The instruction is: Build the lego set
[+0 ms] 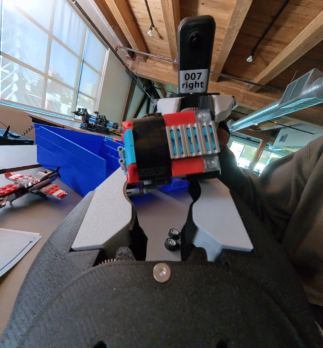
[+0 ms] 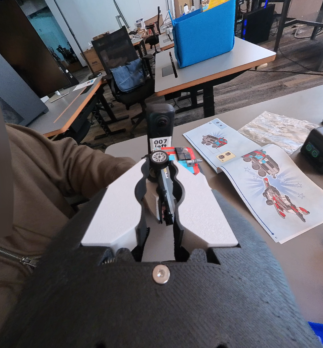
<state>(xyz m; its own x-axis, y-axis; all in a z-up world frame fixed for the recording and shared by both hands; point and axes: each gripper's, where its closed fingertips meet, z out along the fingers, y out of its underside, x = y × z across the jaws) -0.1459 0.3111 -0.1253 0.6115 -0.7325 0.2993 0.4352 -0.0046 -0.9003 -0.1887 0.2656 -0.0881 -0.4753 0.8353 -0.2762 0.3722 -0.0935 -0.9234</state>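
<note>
My left gripper (image 1: pixel 161 180) is shut on a brick-built truck (image 1: pixel 168 146) in red, black, teal and grey, and holds it above the table. A grey axle pin (image 1: pixel 136 191) sticks out under the truck. My right gripper (image 2: pixel 159 162) is shut on a small wheel (image 2: pixel 158 157) with a black tyre and grey rim. It holds the wheel against the side of the truck (image 2: pixel 185 156). In the left wrist view the right gripper (image 1: pixel 192 107) stands behind the truck and the wheel is hidden. Several loose wheels (image 1: pixel 173 239) lie on the table below my left fingers.
A red and white brick plane (image 1: pixel 25 186) lies to the left, in front of blue bins (image 1: pixel 68 150). An open instruction booklet (image 2: pixel 269 178) lies to the right, with a clear plastic bag (image 2: pixel 277 128) and a black device (image 2: pixel 320 150) beyond it. A person's sleeve (image 2: pixel 53 169) is close by. Spacing between my two grippers at the tips: around 7 cm.
</note>
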